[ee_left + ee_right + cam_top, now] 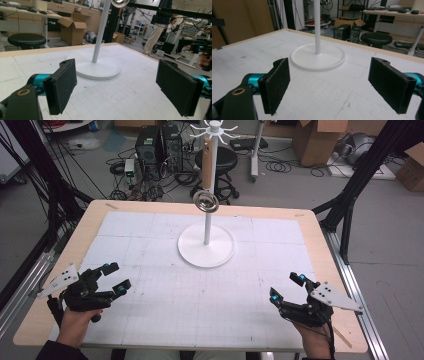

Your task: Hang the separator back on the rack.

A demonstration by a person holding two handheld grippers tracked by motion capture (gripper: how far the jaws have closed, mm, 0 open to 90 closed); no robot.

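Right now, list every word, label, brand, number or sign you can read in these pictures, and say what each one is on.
None can be read.
The white stand, the strainer hanging from it, the gridded mat and both grippers, left and right, bear no lettering that shows.
The cardboard boxes and computer towers behind the table may carry labels, but anything there is too small and blurred to read.

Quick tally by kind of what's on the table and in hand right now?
White stand: 1
Utensil with wooden handle and metal head, hanging on the stand: 1
Grippers, both open and empty: 2, left gripper and right gripper
Total: 4
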